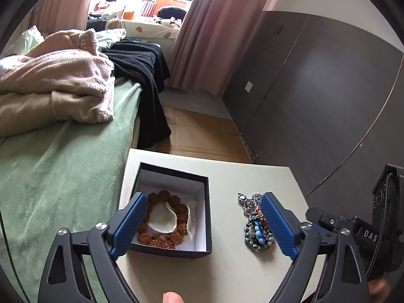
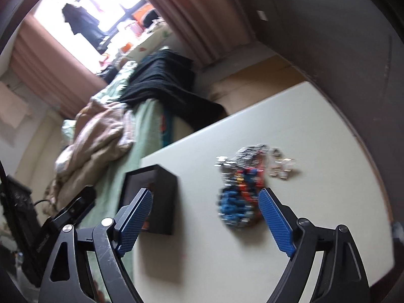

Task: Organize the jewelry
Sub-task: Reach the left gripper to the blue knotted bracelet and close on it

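A black open box (image 1: 200, 217) with a white lining stands on the cream table (image 1: 227, 272). Inside lies a brown bead bracelet (image 1: 174, 202) around a white cloth. A pile of blue, red and silver bead jewelry (image 1: 255, 224) lies on the table to the box's right. My left gripper (image 1: 203, 223) is open and empty, hovering above the box and the pile. In the blurred right wrist view the box (image 2: 161, 199) and the pile (image 2: 240, 194) show again, with small clear pieces (image 2: 281, 166) beside it. My right gripper (image 2: 205, 221) is open and empty above the table.
A bed with a green cover (image 1: 50, 176), a beige blanket (image 1: 55, 85) and a black garment (image 1: 144, 75) borders the table's left side. A dark wall (image 1: 315, 96) stands to the right. The right gripper's body (image 1: 373, 227) shows at the left view's right edge.
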A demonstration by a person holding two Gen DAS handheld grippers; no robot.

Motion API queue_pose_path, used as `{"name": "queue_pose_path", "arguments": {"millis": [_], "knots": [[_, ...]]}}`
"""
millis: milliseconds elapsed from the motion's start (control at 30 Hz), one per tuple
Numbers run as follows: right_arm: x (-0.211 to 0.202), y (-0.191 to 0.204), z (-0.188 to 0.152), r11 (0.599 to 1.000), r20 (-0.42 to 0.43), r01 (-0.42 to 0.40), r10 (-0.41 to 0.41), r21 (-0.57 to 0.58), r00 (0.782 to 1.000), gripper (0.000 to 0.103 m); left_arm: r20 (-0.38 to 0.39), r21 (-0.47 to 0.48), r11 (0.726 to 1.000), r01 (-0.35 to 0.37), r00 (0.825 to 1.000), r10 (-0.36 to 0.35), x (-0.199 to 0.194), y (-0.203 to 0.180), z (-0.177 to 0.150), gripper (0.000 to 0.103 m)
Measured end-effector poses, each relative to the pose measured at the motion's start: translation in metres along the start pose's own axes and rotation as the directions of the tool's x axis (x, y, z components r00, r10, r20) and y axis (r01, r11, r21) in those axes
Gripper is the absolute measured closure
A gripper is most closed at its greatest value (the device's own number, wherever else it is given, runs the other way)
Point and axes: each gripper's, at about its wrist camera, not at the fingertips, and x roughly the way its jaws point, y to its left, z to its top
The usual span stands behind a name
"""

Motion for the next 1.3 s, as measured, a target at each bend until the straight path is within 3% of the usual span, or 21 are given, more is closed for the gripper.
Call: {"name": "queue_pose_path", "arguments": {"millis": [33,500,600,733,933,1033,1300], "knots": [[-0.002,-0.005,0.001,1.000,-0.005,0.008,-0.008,0.010,1.000,0.016,0.006,0.005,1.000,0.001,1.000,-0.001,0.000,-0.003,-0.002,0.000],[-0.034,-0.063,-0.005,0.997,-0.043,0.065,-0.063,0.041,0.997,0.016,-0.040,0.101,0.994,0.036,0.999,-0.032,0.015,-0.054,-0.030,0.000],[-0.036,-0.080,-0.005,0.994,-0.060,0.090,-0.086,0.064,0.994,0.008,-0.054,0.119,0.992,0.036,0.998,-0.029,0.020,-0.064,-0.036,0.000],[-0.036,-0.098,-0.004,0.990,-0.085,0.114,-0.106,0.087,0.991,0.008,-0.073,0.137,0.990,0.031,0.997,-0.021,0.029,-0.074,-0.040,0.000],[-0.037,-0.116,-0.002,0.986,-0.106,0.091,-0.076,0.141,0.991,0.008,-0.110,0.168,0.985,0.045,0.994,-0.027,0.047,-0.088,-0.045,0.000],[-0.040,-0.120,0.000,0.984,-0.097,0.097,-0.083,0.149,0.992,0.008,-0.137,0.211,0.975,0.064,0.990,-0.035,0.057,-0.098,-0.051,0.011],[-0.040,-0.134,0.010,0.976,-0.090,0.087,-0.070,0.200,0.993,0.008,-0.245,0.308,0.946,0.101,0.969,-0.023,0.087,-0.118,-0.072,0.067]]}}
